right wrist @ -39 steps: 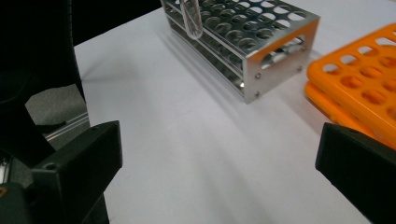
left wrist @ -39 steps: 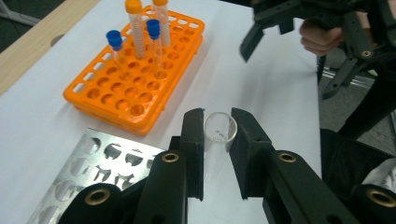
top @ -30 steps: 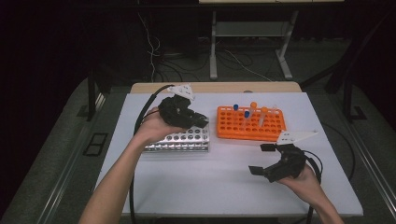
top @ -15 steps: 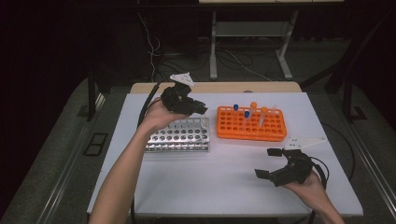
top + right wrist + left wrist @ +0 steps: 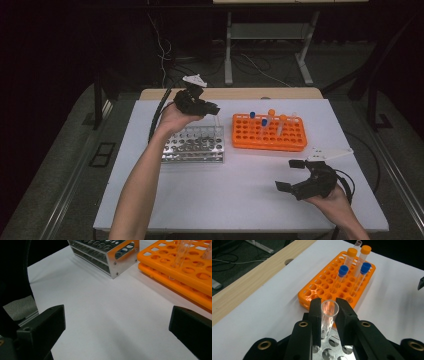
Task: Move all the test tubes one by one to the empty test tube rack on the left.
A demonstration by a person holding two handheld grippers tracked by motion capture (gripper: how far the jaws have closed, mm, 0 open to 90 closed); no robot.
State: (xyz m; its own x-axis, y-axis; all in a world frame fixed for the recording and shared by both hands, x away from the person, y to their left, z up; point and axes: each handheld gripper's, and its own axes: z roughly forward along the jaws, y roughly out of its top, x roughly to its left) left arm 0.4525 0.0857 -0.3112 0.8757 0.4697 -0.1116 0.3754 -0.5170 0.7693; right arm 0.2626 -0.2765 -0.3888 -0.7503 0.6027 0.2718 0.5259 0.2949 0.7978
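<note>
Glass tube [image 5: 329, 315] clamped upright in my left tongs [image 5: 329, 312] above metal rack [image 5: 194, 144], likely for insertion; right tongs [image 5: 295, 175] idle, open, empty.

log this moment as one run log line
left gripper: shut on clear tube over metal rack | right gripper: open, empty | orange rack: capped tubes

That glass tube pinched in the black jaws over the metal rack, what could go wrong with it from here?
1. The left gripper pinches the clear tube by its smooth sides; it might slip or crack.
2. Lowered off-centre, the tube could hit the metal rack between holes.
3. The orange rack stands close; a sideways swing might knock its capped tubes.
</note>
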